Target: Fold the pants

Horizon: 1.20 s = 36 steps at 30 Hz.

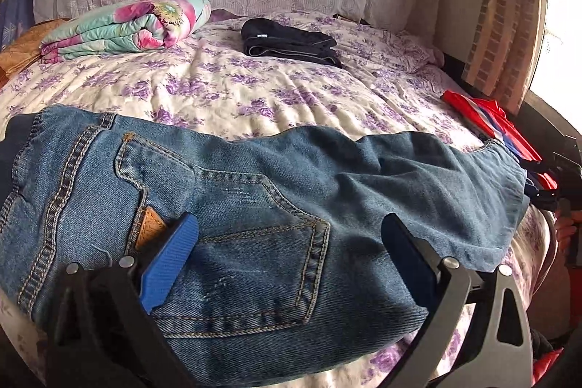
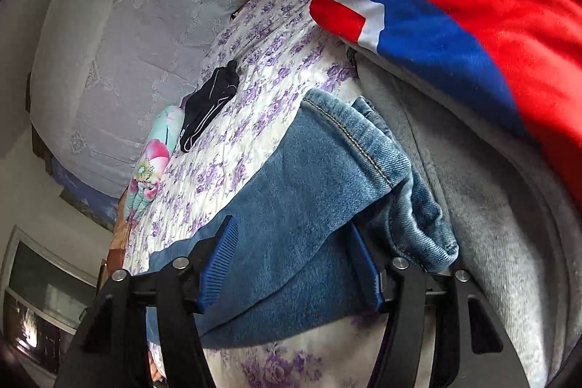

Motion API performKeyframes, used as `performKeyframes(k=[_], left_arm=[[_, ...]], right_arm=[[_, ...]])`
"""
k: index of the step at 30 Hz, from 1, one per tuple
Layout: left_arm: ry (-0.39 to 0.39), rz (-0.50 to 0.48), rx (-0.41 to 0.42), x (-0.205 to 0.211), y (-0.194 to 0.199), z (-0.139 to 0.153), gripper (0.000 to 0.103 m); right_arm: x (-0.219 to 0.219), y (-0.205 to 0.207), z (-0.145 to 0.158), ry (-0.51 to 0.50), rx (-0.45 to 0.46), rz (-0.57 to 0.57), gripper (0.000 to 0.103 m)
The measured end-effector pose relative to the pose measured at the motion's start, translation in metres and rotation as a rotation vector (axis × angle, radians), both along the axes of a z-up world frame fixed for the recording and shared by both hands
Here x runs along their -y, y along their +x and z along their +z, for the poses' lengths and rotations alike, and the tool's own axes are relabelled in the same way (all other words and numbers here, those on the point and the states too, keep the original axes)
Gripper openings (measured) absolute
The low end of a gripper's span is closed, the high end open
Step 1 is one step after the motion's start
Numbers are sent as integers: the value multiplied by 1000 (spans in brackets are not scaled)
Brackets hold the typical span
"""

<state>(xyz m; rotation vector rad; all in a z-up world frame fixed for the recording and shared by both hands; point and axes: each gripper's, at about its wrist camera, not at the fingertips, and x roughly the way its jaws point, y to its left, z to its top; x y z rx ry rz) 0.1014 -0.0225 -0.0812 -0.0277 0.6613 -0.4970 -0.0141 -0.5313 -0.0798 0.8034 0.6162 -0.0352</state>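
Blue jeans [image 1: 254, 177] lie folded lengthwise across the near side of the bed [image 1: 254, 97], waist at the left, a back pocket facing up, leg ends at the right. My left gripper [image 1: 287, 239] is open wide just over the seat and pocket, one blue pad [image 1: 171, 264] beside the leather patch. In the right wrist view the jeans' [image 2: 309, 206] hemmed leg ends bunch between the fingers of my right gripper [image 2: 291, 270], which is shut on the denim near the cuffs; the view is strongly rolled.
Folded dark trousers [image 1: 291, 42] and a rolled floral quilt [image 1: 123, 28] lie at the back of the bed. A red, blue and white garment [image 2: 454, 6] and a grey garment [image 2: 491, 224] lie just beyond the leg ends. A bright window [image 1: 560, 24] is at the right.
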Motion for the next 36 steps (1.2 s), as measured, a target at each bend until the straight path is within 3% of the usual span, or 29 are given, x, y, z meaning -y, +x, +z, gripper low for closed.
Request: performKeyframes(k=[2,3,6,8,10,11,13,15,19,22,24,27,29,31,32,33,36], left_arm=[[2,3,1,0,0,1,98],[-3,0,1,0,0,1,98],[-14,-8,5,-1,0,2,98],[-19,-8,7,-1,-1,2,98],[-23,-5,8,-2,-1,2,98],[-23,-5,8,-1,-1,2,98],[-19,-5,4,-2,-1,2,98],[-14,-6,2,-2,-1,1,98],[-17,12,4,-3,-3,2,98],[-19,78,-3,-3,-7,10,98],[-73,73,-13,-4,-13,18,98],[-126,11,-11,0,-22,27,98],[-51,25,9,7,-22,21,98],[86,81,-8,14,-11,0,98],[115,73,-4,16,-12,-7,98],[107,70,30,14,-18,-4,98],[108,74,34,11,-22,-4,98]], right_arm=[[2,-10,6,22,56,-5,7],[2,-20,13,27,101,-10,7],[-8,-46,41,-87,176,-4,7],[-8,-49,31,-111,116,-7,7],[-3,-43,-1,-87,-20,-7,7],[0,-45,-15,-46,-33,-15,6],[1,-55,-14,-24,-8,-29,6],[0,-68,4,-80,14,-69,14],[-14,-85,48,-319,75,-152,16],[-49,-63,68,-478,126,-57,38],[-77,-38,69,-539,145,45,50],[-119,9,57,-560,140,214,56],[-144,36,43,-564,123,318,63],[-163,66,20,-593,6,391,68],[-170,77,7,-597,-52,406,70],[-171,75,2,-611,-39,406,71],[-170,70,20,-579,-35,380,71]])
